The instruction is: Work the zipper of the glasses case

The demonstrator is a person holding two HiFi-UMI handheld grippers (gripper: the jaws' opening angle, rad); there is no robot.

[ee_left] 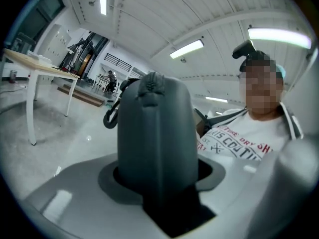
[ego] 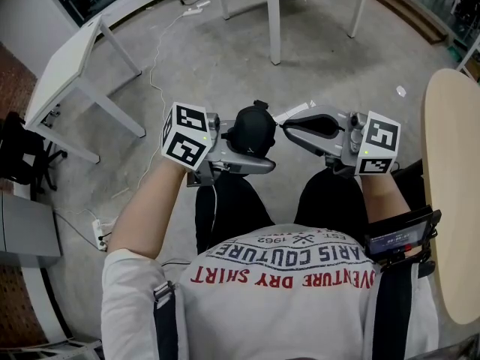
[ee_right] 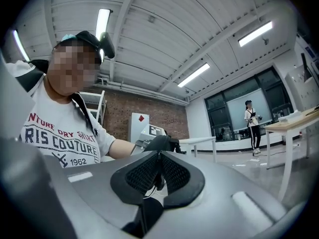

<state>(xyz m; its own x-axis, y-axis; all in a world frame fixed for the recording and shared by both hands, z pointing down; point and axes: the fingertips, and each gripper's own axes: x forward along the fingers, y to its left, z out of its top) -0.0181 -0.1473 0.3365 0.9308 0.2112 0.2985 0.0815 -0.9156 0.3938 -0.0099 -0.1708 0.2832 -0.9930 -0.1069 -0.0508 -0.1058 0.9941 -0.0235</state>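
the left tongs (ee_left: 158, 183) are clamped on the dark grey soft-shell glasses case (ee_left: 154, 133), which stands upright between them. the case is held in the air above the person's lap rather than resting on anything. that grip looks meant as an anchor, keeping the body from following when the zipper is pulled. a dark hook (ee_left: 110, 116) hangs off the case's side. just right of the case, the right tongs (ee_right: 158, 171) meet it nose-on, their ribbed pads nearly together on a thin dark piece, seemingly the zipper pull (ee_right: 157, 179). the two tools face each other, so a pull would run along the seam.
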